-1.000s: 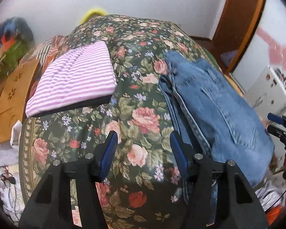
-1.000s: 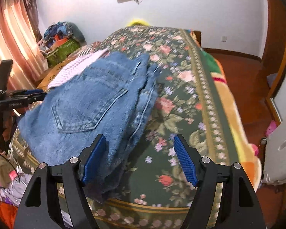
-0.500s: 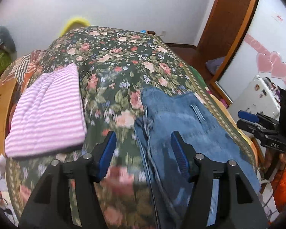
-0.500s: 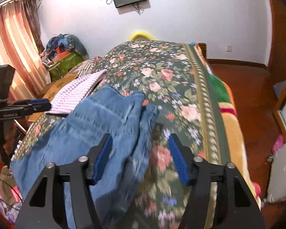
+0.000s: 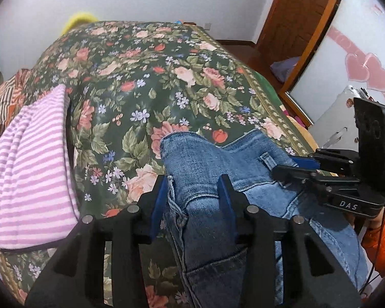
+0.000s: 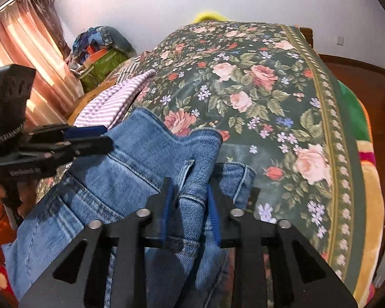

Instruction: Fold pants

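Left wrist view: closing the left gripper (image 5: 192, 195) and right gripper (image 6: 190, 200) onto bunched corners of the jeans (image 5: 200, 159) at the near edge of the flowered bed (image 5: 146, 82), likely gaining hold for lifting and folding.

Faded blue denim pants (image 5: 202, 169), plush floral blanket (image 5: 146, 82), matt black plastic fingers (image 5: 225, 195).

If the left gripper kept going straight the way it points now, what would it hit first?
The left gripper has just been closing on a fold of the jeans, so denim already fills its line. Past that bunched edge lies the floral bedspread, probably next, though depth is hard to judge.
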`<state>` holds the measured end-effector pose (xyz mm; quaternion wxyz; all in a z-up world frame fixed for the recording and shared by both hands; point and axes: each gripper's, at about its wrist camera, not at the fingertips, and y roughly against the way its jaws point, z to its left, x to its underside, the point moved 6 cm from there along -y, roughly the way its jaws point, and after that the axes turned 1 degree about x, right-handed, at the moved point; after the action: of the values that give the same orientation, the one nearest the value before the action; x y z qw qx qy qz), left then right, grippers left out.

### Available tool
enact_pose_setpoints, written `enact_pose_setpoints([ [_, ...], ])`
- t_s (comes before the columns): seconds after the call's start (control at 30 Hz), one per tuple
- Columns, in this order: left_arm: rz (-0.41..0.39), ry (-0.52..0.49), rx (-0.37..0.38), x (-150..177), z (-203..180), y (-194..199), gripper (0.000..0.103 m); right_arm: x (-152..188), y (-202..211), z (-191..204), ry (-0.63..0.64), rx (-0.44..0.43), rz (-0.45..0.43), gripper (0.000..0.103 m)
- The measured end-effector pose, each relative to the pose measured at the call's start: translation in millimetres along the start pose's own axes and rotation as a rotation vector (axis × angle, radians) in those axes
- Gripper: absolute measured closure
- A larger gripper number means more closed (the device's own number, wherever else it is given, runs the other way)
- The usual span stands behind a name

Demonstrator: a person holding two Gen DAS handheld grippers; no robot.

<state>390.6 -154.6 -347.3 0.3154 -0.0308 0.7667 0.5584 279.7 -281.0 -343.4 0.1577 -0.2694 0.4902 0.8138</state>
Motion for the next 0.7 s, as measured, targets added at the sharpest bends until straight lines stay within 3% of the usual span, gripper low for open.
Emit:
enact_pose_setpoints([
  [0.07, -0.001, 0.011, -0.003, -2, 3, 0, 0.055, -2, 2, 1, 0.009, -0.011, -0.024, 0.089],
  [0.3, -0.035, 0.024, -0.007, -14, 3, 21, 0.055, -22, 34, 12, 0.093, 0.018, -0.138, 0.091],
  [0.43, -0.049, 0.023, -0.003, -12, 1, 32, 0.05, -32, 43, 6, 0.11, 0.082, -0.182, 0.091],
  [0.5, -0.039, 0.017, -0.011, -7, 1, 32, 0.05, -30, 34, -5, 0.088, 0.111, -0.164, 0.091],
  [0.57, -0.019, 0.021, -0.018, 0, 2, 32, 0.05, -21, 14, -17, 0.075, 0.137, -0.089, 0.09],
  [0.63, -0.005, 0.032, -0.012, 8, 3, 37, 0.05, -9, -1, -25, 0.052, 0.158, -0.019, 0.084],
  [0.7, -0.005, 0.04, -0.007, 15, 3, 45, 0.05, -3, 0, -29, 0.032, 0.168, -0.006, 0.081],
])
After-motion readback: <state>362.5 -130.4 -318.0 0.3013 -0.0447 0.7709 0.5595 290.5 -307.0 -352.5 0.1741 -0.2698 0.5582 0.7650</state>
